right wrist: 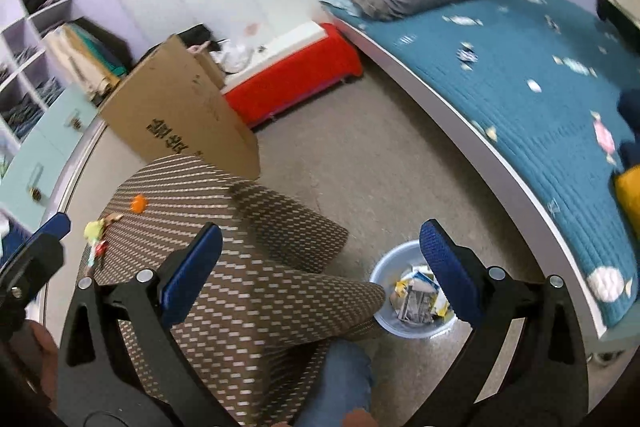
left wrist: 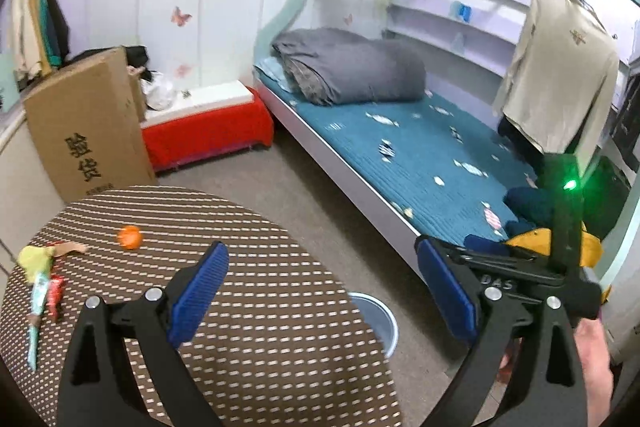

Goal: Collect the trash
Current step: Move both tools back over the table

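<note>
A round table under a brown patterned cloth [left wrist: 260, 327] holds an orange peel [left wrist: 130, 237] and, near its left edge, a yellow-green wrapper [left wrist: 34, 261], a long pale wrapper [left wrist: 38, 307] and a red wrapper [left wrist: 56, 291]. My left gripper [left wrist: 324, 283] is open and empty above the table's right side. My right gripper [right wrist: 320, 263] is open and empty too, above the table edge and a light blue bin [right wrist: 378, 279] on the floor, which has several wrappers inside. In the right wrist view the peel [right wrist: 139, 203] and wrappers [right wrist: 94, 229] lie far left.
A cardboard box [left wrist: 88, 131] stands behind the table, with a red bench [left wrist: 208, 135] beside it. A bed with a blue quilt [left wrist: 420, 155] and a grey blanket [left wrist: 352, 71] runs along the right. A beige shirt [left wrist: 560, 75] hangs over it. A knee in jeans [right wrist: 340, 379] shows below.
</note>
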Demonstrator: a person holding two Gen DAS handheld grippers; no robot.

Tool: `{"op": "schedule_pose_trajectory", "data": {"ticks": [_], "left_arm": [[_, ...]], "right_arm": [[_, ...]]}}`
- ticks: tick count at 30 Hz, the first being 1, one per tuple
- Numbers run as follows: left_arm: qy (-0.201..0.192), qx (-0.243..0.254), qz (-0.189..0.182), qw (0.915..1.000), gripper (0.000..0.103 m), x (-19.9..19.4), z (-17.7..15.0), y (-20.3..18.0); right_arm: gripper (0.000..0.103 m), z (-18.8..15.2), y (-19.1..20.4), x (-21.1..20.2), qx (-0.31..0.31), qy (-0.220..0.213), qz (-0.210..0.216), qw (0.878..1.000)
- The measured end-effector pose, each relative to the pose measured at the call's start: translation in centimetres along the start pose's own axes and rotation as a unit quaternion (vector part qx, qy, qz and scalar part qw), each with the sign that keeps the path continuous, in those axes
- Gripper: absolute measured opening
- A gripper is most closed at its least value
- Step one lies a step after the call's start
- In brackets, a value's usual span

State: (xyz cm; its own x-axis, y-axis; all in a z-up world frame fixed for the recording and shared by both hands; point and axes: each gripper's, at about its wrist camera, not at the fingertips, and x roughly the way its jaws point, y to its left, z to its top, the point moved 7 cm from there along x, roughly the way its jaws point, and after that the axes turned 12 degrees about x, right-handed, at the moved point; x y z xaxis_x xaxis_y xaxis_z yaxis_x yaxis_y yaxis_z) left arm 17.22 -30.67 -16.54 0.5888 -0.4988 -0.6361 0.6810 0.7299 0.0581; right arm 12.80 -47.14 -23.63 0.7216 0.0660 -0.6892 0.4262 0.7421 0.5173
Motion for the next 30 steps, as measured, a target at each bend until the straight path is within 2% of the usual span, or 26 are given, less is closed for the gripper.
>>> {"op": "schedule_pose_trajectory", "data": {"ticks": [7, 11, 16, 19, 24, 30], "left_arm": [[-0.027, -0.042, 0.036, 0.9981, 0.093, -3.5, -1.7, 5.2], [-0.041, -0.05, 0.077, 0.9949, 0.093, -5.3, -2.8, 8.1], [-0.057, -0.081, 0.126, 0.987, 0.093, -8.0, -5.1, 12.6], [-0.052, -0.091, 0.141, 0.9844, 0.093, -9.1, -6.5, 14.6], [-0.04, -0.082, 0.191, 0.9774, 0.094, -10.7, -8.4, 17.6], [-0.03, -0.121, 0.201, 0.9716, 0.093, -12.0, -11.6, 22.2]], "right_arm": [[0.097, -1.3, 6.8, -1.2, -0.064, -0.003, 0.021, 0.998], [0.097, -2.3, 10.1, -1.3, -0.088, -0.005, 0.031, 0.996], [0.097, -3.8, 14.2, -0.7, -0.105, 0.003, 0.058, 0.993], [0.097, -4.8, 16.5, -0.2, -0.12, 0.008, 0.066, 0.991], [0.097, -6.9, 20.4, 1.0, -0.148, 0.018, 0.081, 0.985], [0.097, -9.2, 24.5, 2.6, -0.179, 0.034, 0.096, 0.979]]}}
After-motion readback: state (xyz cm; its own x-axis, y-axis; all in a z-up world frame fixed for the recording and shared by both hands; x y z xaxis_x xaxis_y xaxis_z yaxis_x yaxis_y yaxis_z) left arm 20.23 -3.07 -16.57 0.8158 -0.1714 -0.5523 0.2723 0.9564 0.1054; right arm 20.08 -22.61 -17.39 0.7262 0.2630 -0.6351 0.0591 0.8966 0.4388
